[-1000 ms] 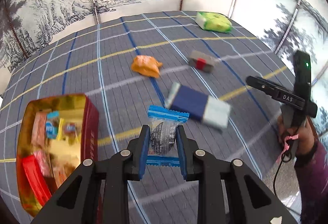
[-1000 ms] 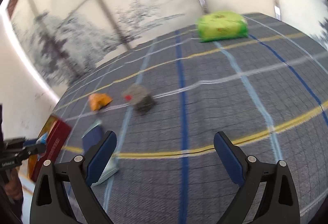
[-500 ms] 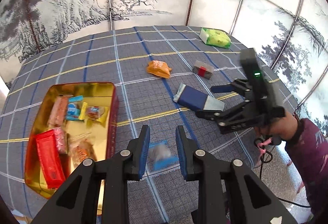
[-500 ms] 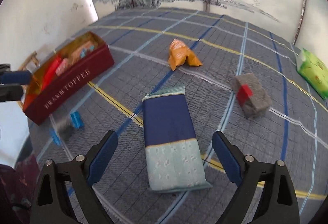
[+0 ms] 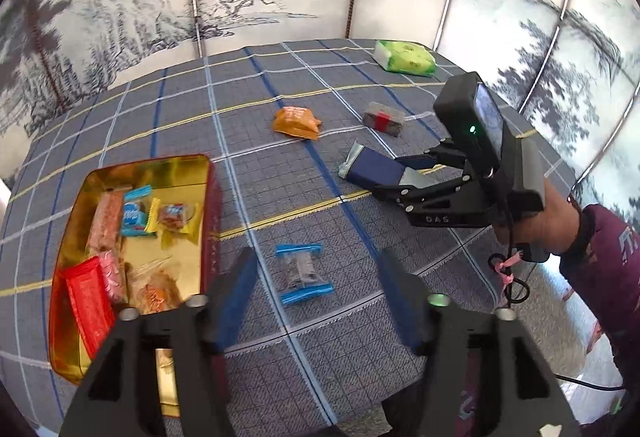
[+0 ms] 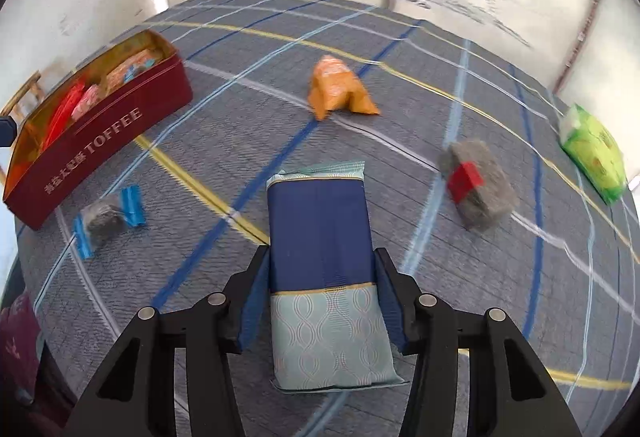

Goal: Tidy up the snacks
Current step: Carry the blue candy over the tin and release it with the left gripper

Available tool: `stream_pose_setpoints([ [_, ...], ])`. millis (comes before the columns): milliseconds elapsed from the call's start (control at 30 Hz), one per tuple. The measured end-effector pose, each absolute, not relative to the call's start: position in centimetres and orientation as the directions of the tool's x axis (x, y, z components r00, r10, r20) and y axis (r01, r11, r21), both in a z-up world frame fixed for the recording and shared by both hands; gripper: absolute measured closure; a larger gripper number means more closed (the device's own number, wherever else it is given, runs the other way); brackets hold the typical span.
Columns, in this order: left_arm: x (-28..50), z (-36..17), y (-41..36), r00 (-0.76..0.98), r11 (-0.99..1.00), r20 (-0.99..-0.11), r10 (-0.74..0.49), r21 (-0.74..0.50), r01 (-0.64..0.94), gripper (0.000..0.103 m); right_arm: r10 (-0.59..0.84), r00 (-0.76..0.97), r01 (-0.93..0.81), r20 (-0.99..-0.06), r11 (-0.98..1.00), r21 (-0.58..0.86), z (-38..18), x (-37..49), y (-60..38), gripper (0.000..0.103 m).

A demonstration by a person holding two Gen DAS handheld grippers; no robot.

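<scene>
Right gripper [image 6: 320, 293] clamped on a navy snack packet [image 6: 320, 237] with a pale patterned end (lying flat on the plaid tablecloth [image 6: 400, 57]), left gripper [image 5: 316, 301] spread wide above a blue-ended clear candy [image 5: 303, 272], beside the red toffee tin [image 5: 204, 173].

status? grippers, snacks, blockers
Left gripper open above blue-ended candy. Right gripper closing around navy packet. Toffee tin nearby, path unobstructed.

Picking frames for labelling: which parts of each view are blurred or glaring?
Right wrist view: the orange crinkled packet, grey red-banded block and painted wall smear with motion. Left wrist view: the left gripper smears, and the gold-lined red tin glares.
</scene>
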State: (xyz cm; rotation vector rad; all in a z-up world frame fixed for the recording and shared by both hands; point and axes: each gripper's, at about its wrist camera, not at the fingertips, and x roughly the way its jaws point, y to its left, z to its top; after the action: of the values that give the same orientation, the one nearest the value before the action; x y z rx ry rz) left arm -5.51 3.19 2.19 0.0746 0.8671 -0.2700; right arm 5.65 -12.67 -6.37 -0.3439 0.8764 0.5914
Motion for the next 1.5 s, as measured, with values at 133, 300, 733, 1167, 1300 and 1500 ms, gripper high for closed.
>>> stream_pose_setpoints([
  [133, -4.0, 0.6, 2.1, 0.585, 0.959, -0.786, -0.198, -0.032, 0.281, 0.038, 0.343, 0.522, -0.571, -0.781, 0.82, -0.022, -6.5, 5.4, -15.1, 0.052],
  [300, -2.2, -1.7, 1.0, 0.518, 0.952, -0.831, -0.203, -0.043, 0.304, 0.043, 0.38, 0.547, -0.541, -0.746, 0.84, 0.032, -6.7, 5.4, -17.2, 0.052],
  [733, 0.1, -5.3, 1.5, 0.42, 0.95, -0.887, -0.192, -0.06, 0.307, 0.08, 0.467, 0.522, -0.52, -0.714, 0.838, 0.168, -6.7, 6.5, -19.2, 0.052],
  [1167, -1.9, -4.4, 1.9, 0.457, 0.948, -0.843, -0.284, -0.175, 0.266, 0.082, 0.438, 0.538, -0.506, -0.72, 0.851, 0.14, -6.6, 6.4, -18.9, 0.052],
  [1300, -4.1, -2.4, 1.9, 0.54, 0.955, -0.795, -0.276, -0.163, 0.248, 0.082, 0.432, 0.54, -0.506, -0.722, 0.853, 0.132, -6.6, 6.4, -18.8, 0.052],
  [1500, -6.2, -0.6, 2.0, 0.602, 0.957, -0.752, -0.268, -0.139, 0.254, 0.082, 0.384, 0.559, -0.505, -0.735, 0.861, 0.066, -6.7, 6.1, -17.9, 0.052],
])
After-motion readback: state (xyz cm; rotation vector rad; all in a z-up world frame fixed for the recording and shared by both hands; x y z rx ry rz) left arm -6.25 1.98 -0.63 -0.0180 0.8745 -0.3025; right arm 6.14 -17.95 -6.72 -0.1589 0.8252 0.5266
